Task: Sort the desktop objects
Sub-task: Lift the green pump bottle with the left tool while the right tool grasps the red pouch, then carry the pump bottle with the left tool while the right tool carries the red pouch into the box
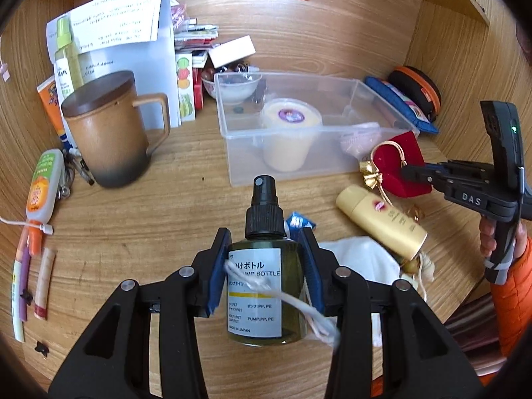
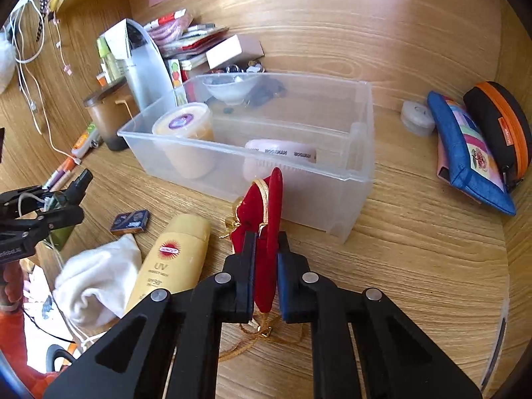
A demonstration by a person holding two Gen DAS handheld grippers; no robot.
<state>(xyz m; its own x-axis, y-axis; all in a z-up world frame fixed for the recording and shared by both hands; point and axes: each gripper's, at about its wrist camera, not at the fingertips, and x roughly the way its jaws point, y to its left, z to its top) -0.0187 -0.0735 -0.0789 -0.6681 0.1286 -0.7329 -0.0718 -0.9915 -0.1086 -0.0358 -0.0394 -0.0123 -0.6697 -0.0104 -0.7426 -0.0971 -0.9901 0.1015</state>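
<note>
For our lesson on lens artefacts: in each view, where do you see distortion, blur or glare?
Left wrist view: the desk edge bows like a barrel, corners vignette black, and the white string across the spray bottle smears near the lens. Right wrist view: the same curved wood grain, with daylight glaring off the clear bin.

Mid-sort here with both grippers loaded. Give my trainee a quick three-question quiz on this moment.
1. What does the left gripper hold?
2. True or false: the yellow sunscreen bottle already lies inside the clear bin.
3. The right gripper grips: A) the blue pouch B) the red velvet box C) the brown mug.

Key: 1. the green spray bottle; 2. false, it lies on the desk in front of the bin; 3. B.
</note>
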